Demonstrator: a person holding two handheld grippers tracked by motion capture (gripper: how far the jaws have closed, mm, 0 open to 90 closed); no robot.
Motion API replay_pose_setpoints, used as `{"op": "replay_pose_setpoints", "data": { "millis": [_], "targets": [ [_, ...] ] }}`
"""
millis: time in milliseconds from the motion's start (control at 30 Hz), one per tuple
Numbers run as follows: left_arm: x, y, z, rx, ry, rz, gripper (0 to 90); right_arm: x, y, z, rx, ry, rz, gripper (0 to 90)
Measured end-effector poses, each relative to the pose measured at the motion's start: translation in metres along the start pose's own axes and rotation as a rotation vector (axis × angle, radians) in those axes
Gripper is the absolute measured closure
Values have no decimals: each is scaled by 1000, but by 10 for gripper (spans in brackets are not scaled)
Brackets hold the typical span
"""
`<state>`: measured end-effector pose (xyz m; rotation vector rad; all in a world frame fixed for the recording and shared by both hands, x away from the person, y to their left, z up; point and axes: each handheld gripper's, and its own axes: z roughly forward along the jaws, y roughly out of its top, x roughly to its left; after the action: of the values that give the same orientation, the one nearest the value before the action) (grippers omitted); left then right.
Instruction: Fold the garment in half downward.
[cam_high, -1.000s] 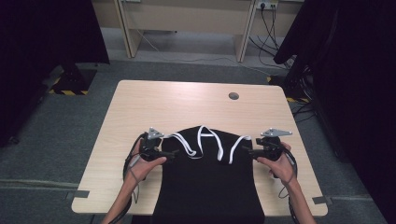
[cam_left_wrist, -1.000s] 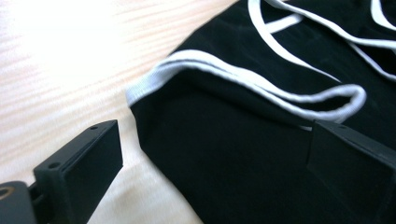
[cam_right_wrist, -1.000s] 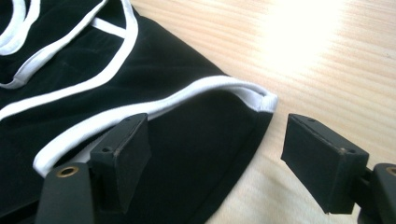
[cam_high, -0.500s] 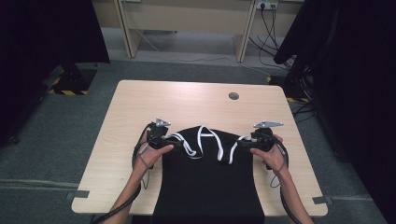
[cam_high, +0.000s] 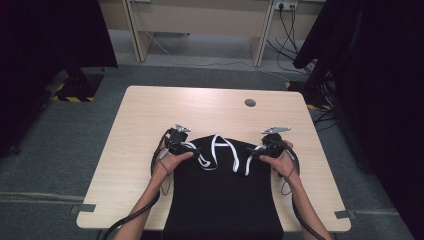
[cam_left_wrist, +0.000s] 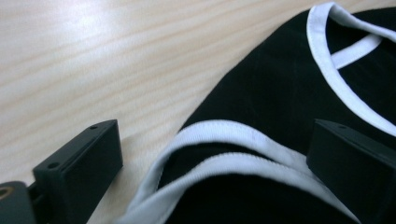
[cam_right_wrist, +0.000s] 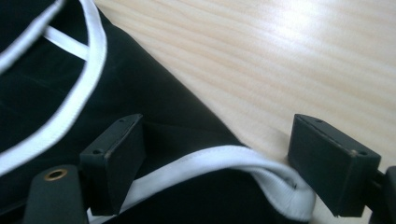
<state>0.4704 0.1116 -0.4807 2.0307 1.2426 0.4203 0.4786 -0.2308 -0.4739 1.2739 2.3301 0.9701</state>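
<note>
Black garment (cam_high: 222, 190) with white trim (cam_high: 220, 150) is laid flat on the near half of the wooden table (cam_high: 150, 110), its lower part draped over the 6 o'clock edge, its trimmed top end pointing toward 12 o'clock. Left gripper (cam_high: 186, 147) is set at the top corner toward 9 o'clock, right gripper (cam_high: 256, 151) at the corner toward 3 o'clock. In the left gripper view, jaws are seen wide apart, with the trim (cam_left_wrist: 219, 140) lying between them, not pinched. In the right gripper view, jaws are likewise spread, the trim loop (cam_right_wrist: 233, 163) between them, pads not pressing. Risks judged from here: if the jaws are closed too shallow, only the trim's top layer may be caught and the corner may slip out. If one side is gripped before the other, the cloth may be dragged askew. Because much fabric hangs off the near edge, the garment could be pulled off the table by its own weight once the corners are lifted.
</note>
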Motion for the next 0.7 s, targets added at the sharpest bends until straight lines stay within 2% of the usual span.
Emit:
{"op": "replay_pose_setpoints", "data": {
  "millis": [67,100,200,333,433,533,633,700],
  "targets": [
    [-2,-1,-1,-15,-1,19,53,0,-1,1,-7,-11,-22,221],
    [-3,-2,-1,-24,1,28,105,1,-1,0,-8,-10,-26,247],
    [-11,-6,-3,-58,-3,57,236,4,-2,-1,-20,9,-56,368],
    [-17,-7,-7,-67,-44,63,486,10,-3,-5,-21,45,-79,605],
    [-19,-7,-7,-69,-71,54,622,11,-4,-5,-28,73,-86,743],
    [-20,-7,-7,-73,-88,56,728,11,-3,-5,-20,96,-83,791],
    [-22,-7,-7,-76,-83,66,767,11,-2,-5,-19,105,-81,798],
    [-26,-7,-9,-78,-73,111,779,10,-1,-5,-17,108,-84,799]
  ]
}}
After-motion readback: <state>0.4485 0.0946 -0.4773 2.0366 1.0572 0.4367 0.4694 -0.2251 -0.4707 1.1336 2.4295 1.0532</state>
